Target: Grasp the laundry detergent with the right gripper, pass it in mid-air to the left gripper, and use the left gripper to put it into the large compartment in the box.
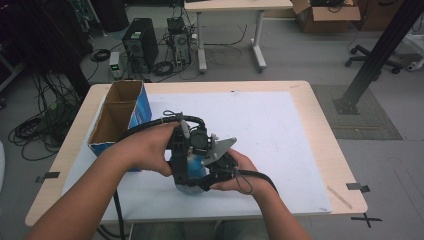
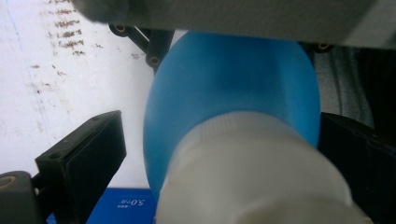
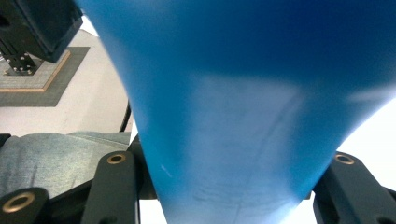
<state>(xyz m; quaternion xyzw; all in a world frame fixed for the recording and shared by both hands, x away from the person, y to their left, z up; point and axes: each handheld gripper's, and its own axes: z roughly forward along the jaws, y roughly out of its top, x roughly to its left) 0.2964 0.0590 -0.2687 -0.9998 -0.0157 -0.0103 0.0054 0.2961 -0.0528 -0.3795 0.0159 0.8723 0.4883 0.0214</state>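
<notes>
Sitting between both grippers near the table's front edge: blue bottle (image 1: 194, 165) w/ white cap (image 2: 252, 172), held over the white mat (image 1: 280, 140). Right gripper (image 1: 220, 172) is clamped on the bottle body; in the right gripper view the blue wall presses against both black jaws. Left gripper (image 1: 186, 150) is at the cap end, jaws spread wide either side of the cap. One pad (image 2: 91, 154) stands clear of it w/ a gap; far jaw sits right at the bottle's edge, contact there can't be told. So left isn't gripping. Blue cardboard box (image 1: 120, 117) w/ open compartments sits just left of the hands on the wooden table (image 1: 320, 115).
</notes>
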